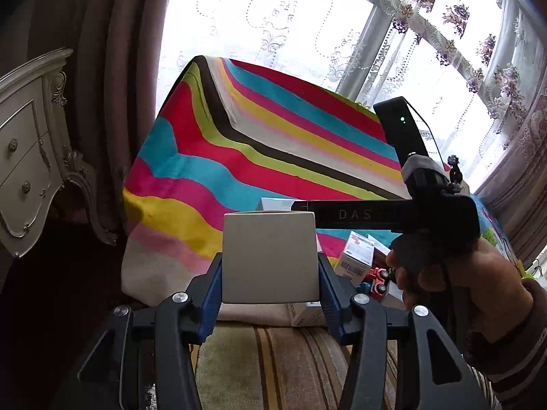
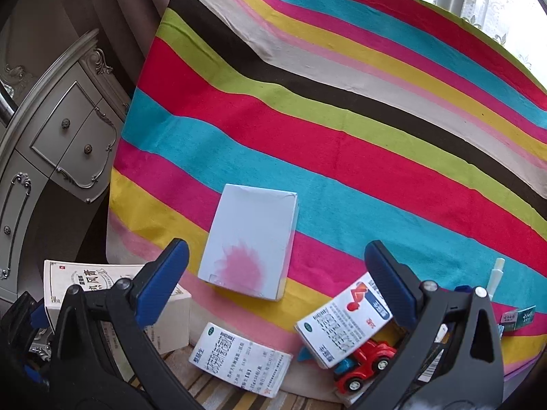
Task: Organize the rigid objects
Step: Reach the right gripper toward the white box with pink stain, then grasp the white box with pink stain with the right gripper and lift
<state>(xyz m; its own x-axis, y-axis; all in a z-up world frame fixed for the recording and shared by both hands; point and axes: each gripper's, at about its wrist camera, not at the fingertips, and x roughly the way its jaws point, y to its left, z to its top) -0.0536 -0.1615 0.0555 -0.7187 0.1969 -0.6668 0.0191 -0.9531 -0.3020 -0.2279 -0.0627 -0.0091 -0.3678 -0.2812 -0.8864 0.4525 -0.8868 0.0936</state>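
Note:
My left gripper [image 1: 270, 270] is shut on a cream box [image 1: 270, 256], held above the near edge of the striped cloth [image 1: 239, 157]. The same box [image 2: 109, 300] shows at the lower left of the right wrist view. My right gripper [image 2: 277, 287] is open and empty, hovering over a white box with a pink splash [image 2: 249, 242] lying on the cloth [image 2: 342, 119]. A blue-and-white medicine box [image 2: 342, 321] leans on a red toy car [image 2: 365, 364]. Another white medicine box [image 2: 242, 358] lies at the cloth's near edge.
A cream dresser [image 2: 51, 143] stands at the left beside brown curtains. A green-and-white small box [image 2: 518, 319] and a white pen-like item [image 2: 495, 273] lie at the right. The right hand and its gripper body [image 1: 437, 212] cross the left wrist view. A striped rug [image 1: 273, 369] lies below.

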